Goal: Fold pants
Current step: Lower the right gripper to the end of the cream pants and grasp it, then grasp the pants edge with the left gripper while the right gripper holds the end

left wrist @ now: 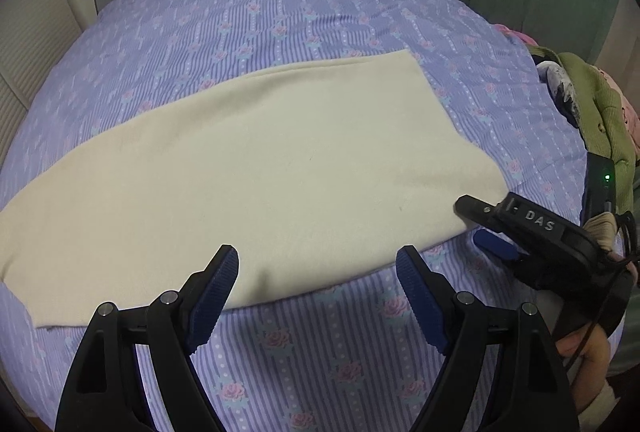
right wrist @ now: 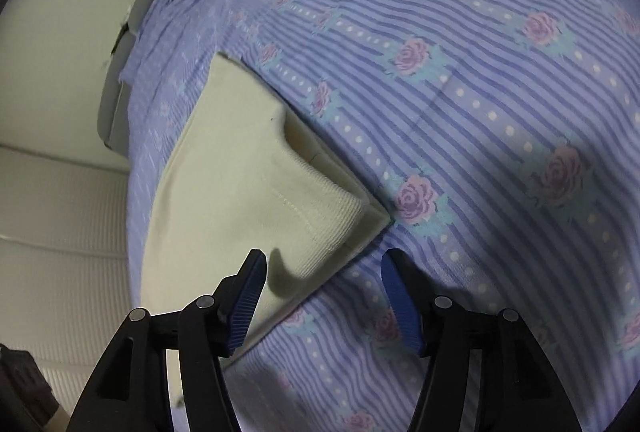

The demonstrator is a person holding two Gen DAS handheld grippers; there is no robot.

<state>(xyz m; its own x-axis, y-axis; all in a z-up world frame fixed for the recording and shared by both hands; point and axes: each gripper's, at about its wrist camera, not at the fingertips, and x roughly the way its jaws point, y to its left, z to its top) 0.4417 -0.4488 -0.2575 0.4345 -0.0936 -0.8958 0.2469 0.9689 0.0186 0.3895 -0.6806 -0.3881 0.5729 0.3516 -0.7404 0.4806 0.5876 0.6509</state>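
I see cream pants (left wrist: 248,160) flat on the bed (left wrist: 320,12), long axis from near-left edge toward far-right, my left gripper (left wrist: 318,272) wide open, holding nothing, my right gripper (right wrist: 322,272) half open beside the waistband corner (right wrist: 372,212), gripping nothing.

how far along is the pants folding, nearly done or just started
Done: the cream pants lie flat on the bed, apparently already doubled leg on leg, with layered edges at the waistband corner. In hand: nothing. The left gripper and right gripper are both open near the edge. Left: folding the long strip shorter.
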